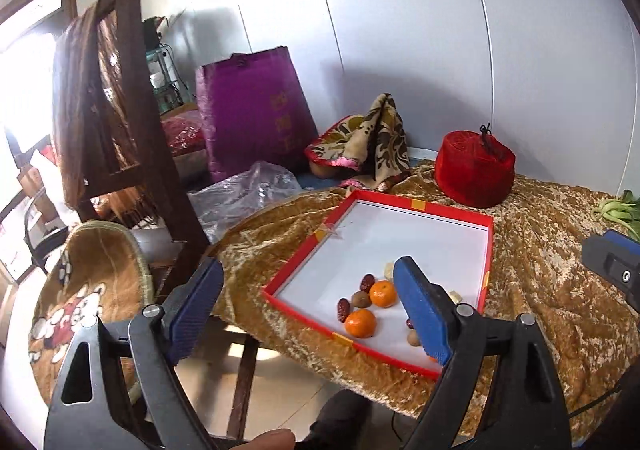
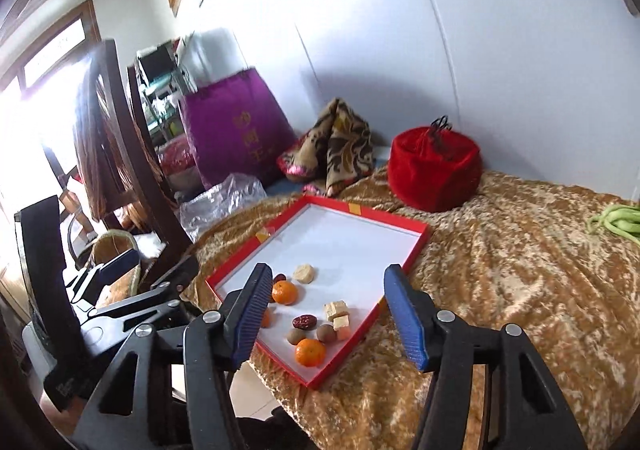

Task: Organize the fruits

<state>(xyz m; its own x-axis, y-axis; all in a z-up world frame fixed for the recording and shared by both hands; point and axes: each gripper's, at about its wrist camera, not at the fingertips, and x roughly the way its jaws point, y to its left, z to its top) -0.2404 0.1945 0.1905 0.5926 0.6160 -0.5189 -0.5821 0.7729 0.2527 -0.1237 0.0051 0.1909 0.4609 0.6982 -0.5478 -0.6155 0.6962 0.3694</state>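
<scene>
Both grippers hang above the near edge of the table with jaws spread and nothing between them: the left gripper (image 1: 308,314) wide, the right gripper (image 2: 330,316) parted somewhat less; the fruit lies loose at the near end of the shallow red-rimmed cardboard tray with a white floor (image 2: 416,246), which sits on the crumpled gold velvet cloth (image 2: 500,270); the round orange tangerines (image 2: 310,352), wrinkled dark-red dates (image 2: 304,322) and small brown longans (image 2: 326,332) are crowded together, touching or nearly so; a descending finger could likely knock a neighbour, and a tangerine may roll on the smooth floor; the tray's low wall by the table edge offers little guard; pale cube-shaped pieces (image 2: 338,312) and a beige round cake (image 2: 304,274) might be mistaken for fruit; in the left wrist view the blue pad hides several pieces, and what those pale items are I cannot tell.
</scene>
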